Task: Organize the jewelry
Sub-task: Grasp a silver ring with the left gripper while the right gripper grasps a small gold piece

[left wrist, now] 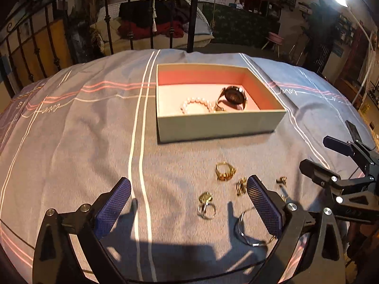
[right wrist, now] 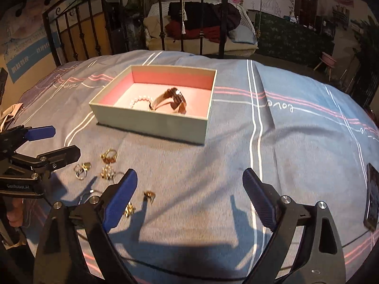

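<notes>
A pale green box [left wrist: 220, 124] with a pink lining sits on the bed and holds a pearl bracelet [left wrist: 196, 104] and a watch [left wrist: 233, 95]; the box [right wrist: 151, 122] also shows in the right wrist view. Loose jewelry lies in front of it: a gold ring [left wrist: 225, 171], a silver and gold ring [left wrist: 206, 204], a gold piece [left wrist: 241, 185], a small gold piece [left wrist: 281, 180] and a silver bangle [left wrist: 248, 232]. My left gripper [left wrist: 189, 191] is open, low over these pieces. My right gripper [right wrist: 190, 184] is open and empty, with small gold pieces [right wrist: 149, 195] by its left finger.
The bed has a grey-blue striped sheet [left wrist: 83, 142]. A black iron bed rail [left wrist: 106, 30] runs along the far edge. A dark phone [right wrist: 372, 196] lies on the sheet at the right in the right wrist view.
</notes>
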`<state>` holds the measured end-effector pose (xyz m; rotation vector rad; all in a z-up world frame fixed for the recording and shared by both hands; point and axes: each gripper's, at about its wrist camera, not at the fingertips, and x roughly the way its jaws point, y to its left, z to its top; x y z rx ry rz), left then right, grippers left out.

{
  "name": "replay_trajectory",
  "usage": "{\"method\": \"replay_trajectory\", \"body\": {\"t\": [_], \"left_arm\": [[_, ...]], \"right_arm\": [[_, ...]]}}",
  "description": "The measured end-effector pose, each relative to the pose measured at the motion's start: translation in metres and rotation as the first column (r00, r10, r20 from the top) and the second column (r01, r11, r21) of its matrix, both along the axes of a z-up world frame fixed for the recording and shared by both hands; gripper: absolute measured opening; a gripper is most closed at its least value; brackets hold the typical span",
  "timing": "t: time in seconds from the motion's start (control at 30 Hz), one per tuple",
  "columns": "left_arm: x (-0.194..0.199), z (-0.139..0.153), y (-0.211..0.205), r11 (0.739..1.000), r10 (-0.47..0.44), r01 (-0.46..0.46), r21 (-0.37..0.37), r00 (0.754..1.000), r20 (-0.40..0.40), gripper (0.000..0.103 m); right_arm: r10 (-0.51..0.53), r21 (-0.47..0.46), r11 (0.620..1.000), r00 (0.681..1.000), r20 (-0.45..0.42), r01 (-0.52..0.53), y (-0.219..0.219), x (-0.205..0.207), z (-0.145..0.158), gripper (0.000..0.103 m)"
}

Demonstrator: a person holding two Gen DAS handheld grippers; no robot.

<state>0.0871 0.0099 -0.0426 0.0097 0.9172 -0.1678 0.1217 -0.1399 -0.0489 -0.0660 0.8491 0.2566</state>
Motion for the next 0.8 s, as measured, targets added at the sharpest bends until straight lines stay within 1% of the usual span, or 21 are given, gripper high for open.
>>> {"method": "replay_trajectory", "body": {"t": [0.03,0.1,0.13,0.2,0.23,0.33,0.4,0.47,0.5,0.57,0.6,0.67,0.77,0.8], "left_arm": [[-0.005,-0.005,-0.001,1.0,-0.004,0.004,0.001,1.0,-0.014,0.095],[-0.01,-0.013,-0.003,1.0,-0.011,0.012,0.014,1.0,-0.027,0.095],[-0.01,-0.016,-0.006,0.999,-0.014,0.015,0.028,1.0,-0.028,0.094],[-0.011,-0.019,-0.009,0.999,-0.015,0.016,0.049,1.0,-0.027,0.09],[-0.009,-0.022,-0.009,0.999,-0.014,0.016,0.05,0.999,-0.032,0.084],[-0.005,-0.029,-0.009,0.998,-0.003,0.006,0.058,0.999,-0.048,0.07],[-0.007,-0.031,-0.009,0.998,-0.001,0.003,0.063,1.0,-0.031,0.065],[-0.008,-0.031,-0.008,0.998,-0.001,0.002,0.062,1.0,-0.021,0.057],[-0.008,-0.031,-0.007,0.998,0.0,0.001,0.061,1.0,-0.017,0.055],[-0.01,-0.031,-0.005,0.998,-0.004,0.004,0.06,1.0,-0.008,0.047],[-0.01,-0.031,-0.005,0.998,-0.006,0.006,0.061,1.0,-0.003,0.045],[-0.012,-0.032,-0.002,0.998,0.0,-0.001,0.068,1.0,0.008,0.035],[-0.013,-0.032,0.005,0.999,0.003,-0.004,0.046,1.0,0.011,0.028],[-0.012,-0.031,0.007,0.999,0.006,-0.006,0.036,1.0,0.01,0.027]], "right_arm": [[0.0,0.016,1.0,1.0,-0.02,0.0,-0.002,-0.004,-0.005,0.079],[0.007,0.036,0.999,0.999,-0.045,-0.005,-0.003,-0.011,-0.014,0.078],[0.012,0.036,0.999,0.999,-0.052,-0.01,-0.003,-0.014,-0.018,0.077],[0.021,0.032,0.999,0.998,-0.066,-0.019,-0.001,-0.015,-0.024,0.072],[0.017,0.026,1.0,0.997,-0.071,-0.015,0.0,-0.016,-0.027,0.07],[0.012,0.017,1.0,0.997,-0.074,-0.011,-0.003,-0.017,-0.03,0.067],[0.013,0.011,1.0,0.997,-0.077,-0.012,-0.003,-0.016,-0.03,0.066],[0.017,0.007,1.0,0.997,-0.079,-0.016,-0.002,-0.015,-0.031,0.065],[0.02,0.003,1.0,0.997,-0.079,-0.02,-0.001,-0.014,-0.031,0.065],[0.035,-0.001,0.999,0.996,-0.078,-0.035,0.003,-0.013,-0.03,0.064],[0.043,-0.005,0.999,0.996,-0.079,-0.043,0.006,-0.012,-0.03,0.064],[0.061,-0.013,0.998,0.995,-0.079,-0.062,0.011,-0.011,-0.03,0.06],[0.081,-0.028,0.996,0.993,-0.083,-0.084,0.018,-0.008,-0.031,0.058],[0.087,-0.033,0.995,0.993,-0.083,-0.09,0.02,-0.007,-0.031,0.057]]}}
